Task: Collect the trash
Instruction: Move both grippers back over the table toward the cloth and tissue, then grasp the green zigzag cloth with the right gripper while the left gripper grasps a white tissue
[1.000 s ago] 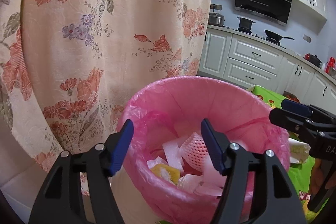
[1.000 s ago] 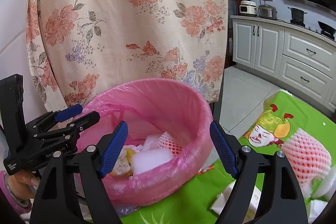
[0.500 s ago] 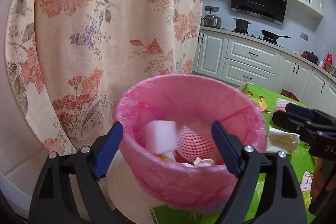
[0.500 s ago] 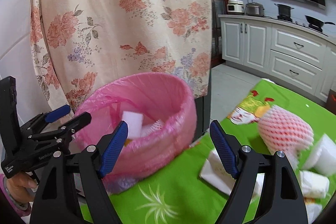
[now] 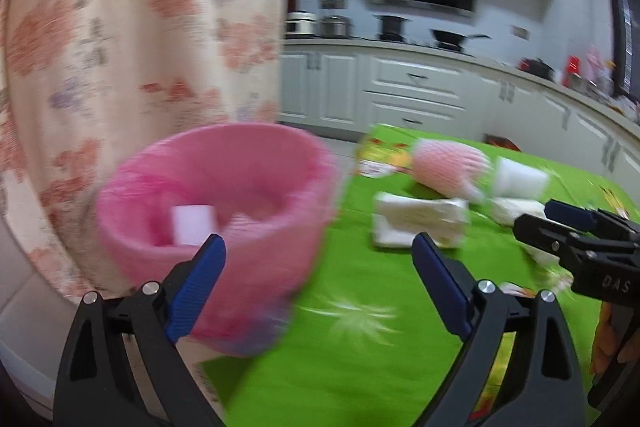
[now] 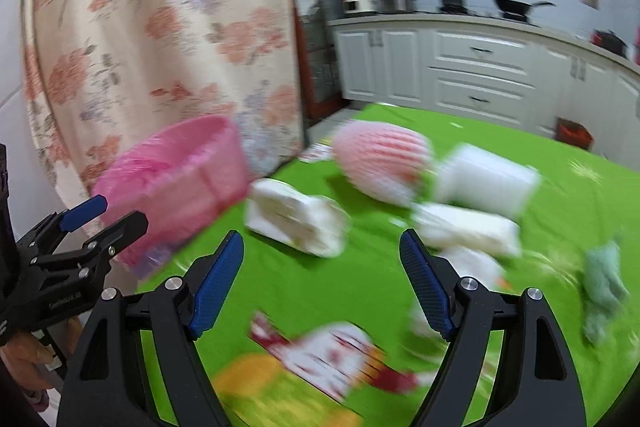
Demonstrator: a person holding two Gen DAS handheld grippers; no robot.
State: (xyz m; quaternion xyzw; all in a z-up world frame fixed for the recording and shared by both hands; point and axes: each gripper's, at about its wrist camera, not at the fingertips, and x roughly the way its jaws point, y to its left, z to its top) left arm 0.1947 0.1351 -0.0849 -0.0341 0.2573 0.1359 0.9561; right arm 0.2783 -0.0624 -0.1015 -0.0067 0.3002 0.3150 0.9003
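A pink-lined trash bin (image 5: 216, 223) (image 6: 176, 183) stands at the left edge of the green table, with a white foam block (image 5: 194, 225) and other trash inside. On the table lie a pink foam fruit net (image 6: 382, 161) (image 5: 450, 167), white foam blocks (image 6: 486, 181) and crumpled white wrappers (image 6: 296, 217) (image 5: 418, 221). My left gripper (image 5: 316, 291) is open and empty, in front of the bin. My right gripper (image 6: 320, 279) is open and empty, over the table near the wrappers. Both views are motion-blurred.
A floral curtain (image 5: 120, 27) hangs behind the bin. A pale green crumpled piece (image 6: 604, 287) lies at the table's right. A printed picture (image 6: 320, 351) is on the green cloth. White kitchen cabinets (image 5: 420, 95) stand at the back.
Both grippers have swung right, away from above the bin toward the table. The bin has moved to the left of both views and the trash on the table has come into view.
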